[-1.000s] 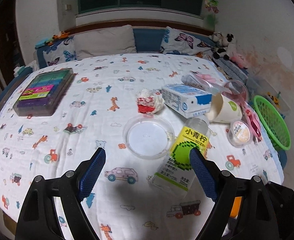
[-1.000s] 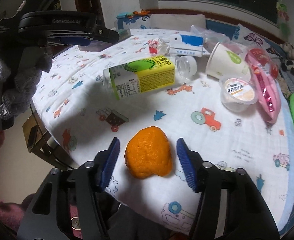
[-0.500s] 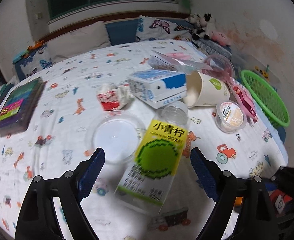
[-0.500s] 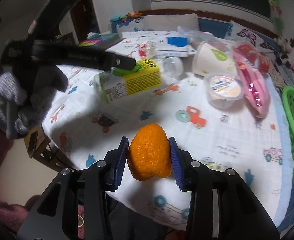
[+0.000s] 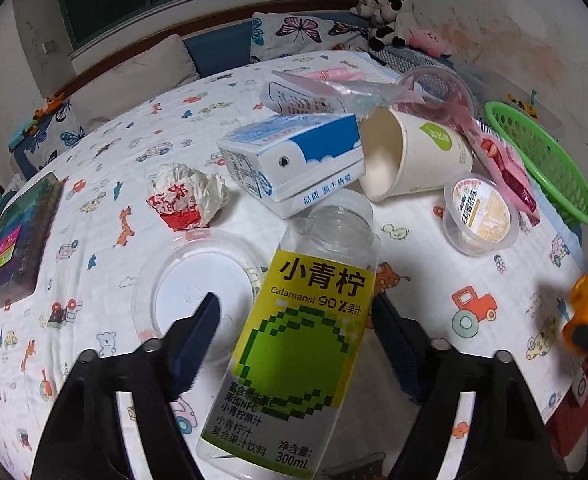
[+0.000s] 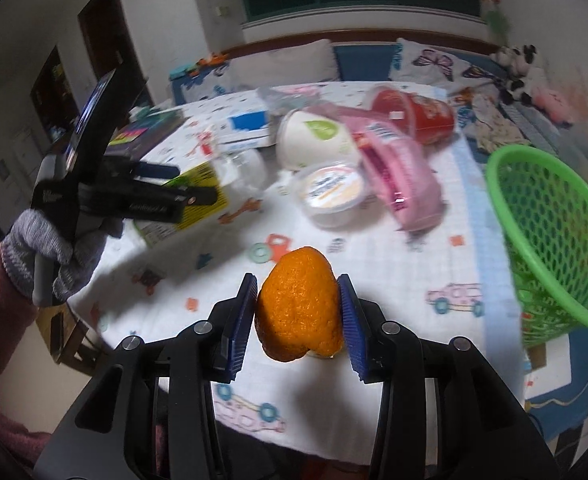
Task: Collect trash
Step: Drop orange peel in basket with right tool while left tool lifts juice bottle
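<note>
A clear plastic bottle (image 5: 306, 340) with a yellow-green label lies on the patterned tablecloth (image 5: 106, 184). My left gripper (image 5: 294, 304) straddles it and its jaws are closing; a gap still shows between the left pad and the bottle. My right gripper (image 6: 297, 280) is shut on an orange peel (image 6: 298, 312), held above the table's near edge. The green mesh basket (image 6: 554, 232) hangs off the table's right side, right of the peel. In the right wrist view a gloved hand (image 6: 42, 256) holds the left gripper over the bottle (image 6: 246, 168).
Behind the bottle lie a clear lid (image 5: 194, 284), a crumpled wrapper (image 5: 186, 196), a blue-white carton (image 5: 294, 164), a tipped paper cup (image 5: 410, 160), a sealed pudding cup (image 5: 480, 216) and pink wrappers (image 5: 506, 168). A dark box (image 5: 18, 240) sits far left.
My left gripper came down around the bottle and its jaws narrowed. My right gripper shut on the orange peel, lifted it off the cloth and swung toward the green basket.
</note>
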A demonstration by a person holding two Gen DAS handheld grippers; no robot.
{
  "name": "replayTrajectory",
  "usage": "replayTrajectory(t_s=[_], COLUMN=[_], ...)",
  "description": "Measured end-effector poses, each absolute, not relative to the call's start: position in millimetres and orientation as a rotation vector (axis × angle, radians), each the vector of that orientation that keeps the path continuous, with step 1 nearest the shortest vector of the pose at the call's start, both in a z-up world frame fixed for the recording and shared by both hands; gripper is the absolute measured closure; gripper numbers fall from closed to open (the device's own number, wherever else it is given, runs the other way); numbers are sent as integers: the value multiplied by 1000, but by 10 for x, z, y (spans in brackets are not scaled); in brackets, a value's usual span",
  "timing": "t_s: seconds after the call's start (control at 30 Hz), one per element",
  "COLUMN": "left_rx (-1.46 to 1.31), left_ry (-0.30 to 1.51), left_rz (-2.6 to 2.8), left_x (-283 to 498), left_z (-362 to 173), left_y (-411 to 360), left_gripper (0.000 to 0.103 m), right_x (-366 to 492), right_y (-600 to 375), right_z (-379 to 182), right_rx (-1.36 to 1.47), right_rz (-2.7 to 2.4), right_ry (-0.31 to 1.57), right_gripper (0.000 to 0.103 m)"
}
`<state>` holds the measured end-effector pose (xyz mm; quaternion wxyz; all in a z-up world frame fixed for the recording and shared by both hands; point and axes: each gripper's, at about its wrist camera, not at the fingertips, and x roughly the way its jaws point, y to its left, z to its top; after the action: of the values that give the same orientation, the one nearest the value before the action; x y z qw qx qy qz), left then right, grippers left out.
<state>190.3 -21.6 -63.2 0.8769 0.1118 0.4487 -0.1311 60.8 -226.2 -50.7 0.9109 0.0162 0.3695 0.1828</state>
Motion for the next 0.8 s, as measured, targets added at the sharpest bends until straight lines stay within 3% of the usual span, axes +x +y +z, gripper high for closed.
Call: replayTrajectory(t_s=[0.2,0.8], left_rx=[221,146], left_ry=[924,852], left_rz=[-288,-458], left_x=[1805,1266], left_z=[-612,-130], left_y=[-252,-448], left_gripper=[46,49], right_x=[652,823], right_y=[-2415,-3247], right_z=[-462,-318], right_rx=[66,166], right_rz=[343,177], right_ry=[749,706], right_gripper=[62,62])
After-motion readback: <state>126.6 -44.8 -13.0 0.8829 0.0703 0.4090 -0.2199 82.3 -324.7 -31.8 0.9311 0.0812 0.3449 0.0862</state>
